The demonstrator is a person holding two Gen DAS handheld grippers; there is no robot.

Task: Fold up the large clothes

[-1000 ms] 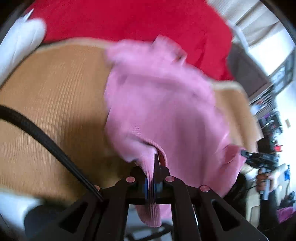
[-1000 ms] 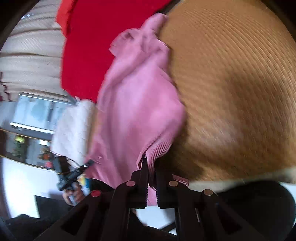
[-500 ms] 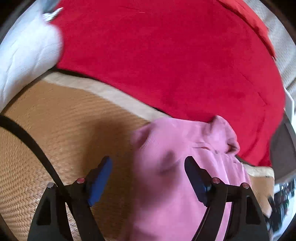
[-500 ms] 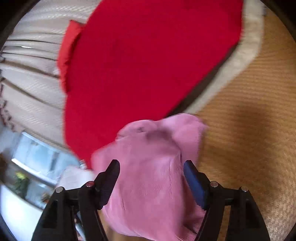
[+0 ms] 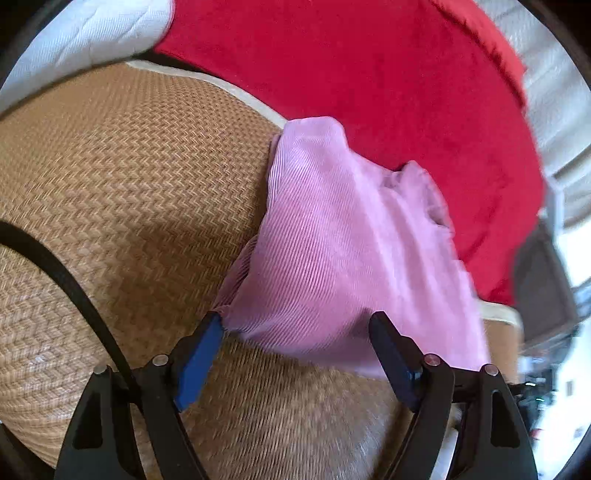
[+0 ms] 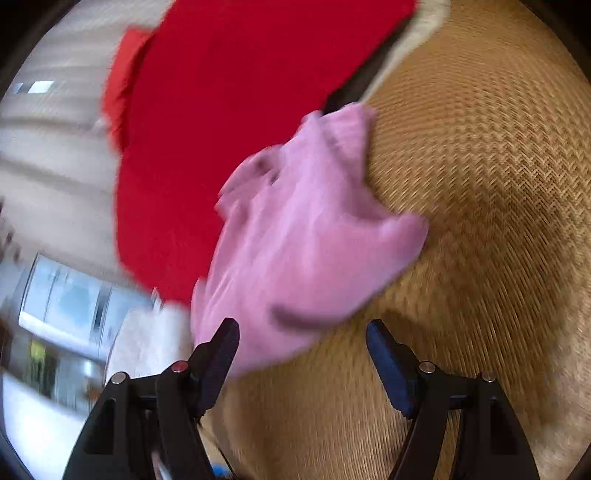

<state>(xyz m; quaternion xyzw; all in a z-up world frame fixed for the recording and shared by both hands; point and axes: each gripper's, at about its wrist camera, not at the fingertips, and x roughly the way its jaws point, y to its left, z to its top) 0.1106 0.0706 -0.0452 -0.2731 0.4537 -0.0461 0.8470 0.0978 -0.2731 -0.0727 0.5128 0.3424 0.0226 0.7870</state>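
The pink garment lay on the woven mat, touching the red cloth. The left gripper was opening its jaws; the right gripper held its jaws spread, pinching nothing.

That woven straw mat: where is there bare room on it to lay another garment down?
The woven mat is bare across the wide stretch beside the pink ribbed garment, up to its pale edging, and in front of both open grippers. It is crowded where the pink garment meets the red blanket and white cloth.
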